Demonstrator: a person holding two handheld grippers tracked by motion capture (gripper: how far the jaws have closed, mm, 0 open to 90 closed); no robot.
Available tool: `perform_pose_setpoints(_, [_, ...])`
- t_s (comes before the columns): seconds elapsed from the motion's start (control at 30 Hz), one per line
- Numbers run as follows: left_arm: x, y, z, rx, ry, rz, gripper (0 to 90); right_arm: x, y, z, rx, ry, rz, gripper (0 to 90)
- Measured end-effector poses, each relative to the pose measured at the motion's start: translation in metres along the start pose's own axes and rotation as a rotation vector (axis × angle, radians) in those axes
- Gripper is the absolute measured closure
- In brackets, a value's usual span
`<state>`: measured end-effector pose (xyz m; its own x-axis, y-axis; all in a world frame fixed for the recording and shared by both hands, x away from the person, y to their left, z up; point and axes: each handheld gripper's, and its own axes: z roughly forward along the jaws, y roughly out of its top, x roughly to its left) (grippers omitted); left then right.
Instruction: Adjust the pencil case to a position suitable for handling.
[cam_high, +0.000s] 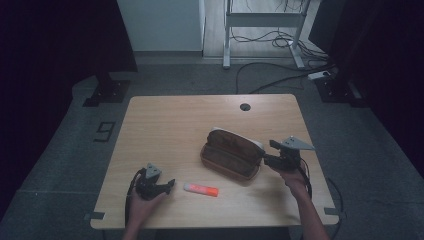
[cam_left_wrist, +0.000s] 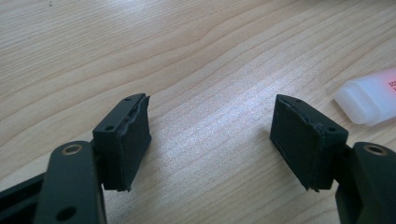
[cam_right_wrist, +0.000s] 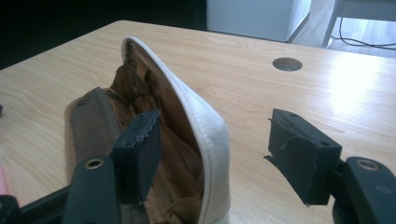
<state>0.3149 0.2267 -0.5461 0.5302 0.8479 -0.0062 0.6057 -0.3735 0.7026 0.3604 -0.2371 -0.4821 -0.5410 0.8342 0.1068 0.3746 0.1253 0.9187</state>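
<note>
One pouch (cam_right_wrist: 187, 140) rim between right claw (cam_right_wrist: 219, 154) jaws

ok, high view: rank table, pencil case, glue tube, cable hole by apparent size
1. table
2. pencil case
3. glue tube
4. cable hole, clearly smallest, though it lies farther from the camera.

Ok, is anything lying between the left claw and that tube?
Nothing visible. The left claw is open, with bare table between it and the tube, which lies just off to its right.
</note>
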Motion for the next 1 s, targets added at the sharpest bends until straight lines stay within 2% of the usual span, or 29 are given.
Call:
perform_pose_setpoints(0.13, [0.000, 0.000, 0.000, 0.000, 0.000, 0.000, 28.2, 0.005, -0.003, -0.007, -0.013, 0.008, 0.016, 33.2])
perform_pose_setpoints(0.23, [0.000, 0.000, 0.000, 0.000, -0.001, 0.000, 28.2, 0.011, -0.006, -0.011, -0.021, 0.031, 0.025, 33.2])
perform_pose_setpoints(0.3, [0.000, 0.000, 0.000, 0.000, -0.001, 0.000, 28.2, 0.016, -0.006, -0.012, -0.006, 0.039, 0.006, 33.2])
perform_pose_setpoints(0.6, [0.000, 0.000, 0.000, 0.000, 0.000, 0.000, 28.2, 0.036, -0.005, -0.015, -0.020, 0.102, -0.006, 33.2])
perform_pose_setpoints(0.7, [0.000, 0.000, 0.000, 0.000, 0.000, 0.001, 28.2, 0.045, -0.006, -0.013, -0.021, 0.124, -0.018, 33.2])
perform_pose_setpoints(0.8, [0.000, 0.000, 0.000, 0.000, 0.000, 0.000, 28.2, 0.056, -0.009, -0.007, -0.019, 0.188, -0.008, 33.3])
perform_pose_setpoints(1.0, [0.000, 0.000, 0.000, 0.000, 0.000, 0.000, 28.2, 0.074, -0.016, 0.008, 0.020, 0.235, -0.032, 33.3])
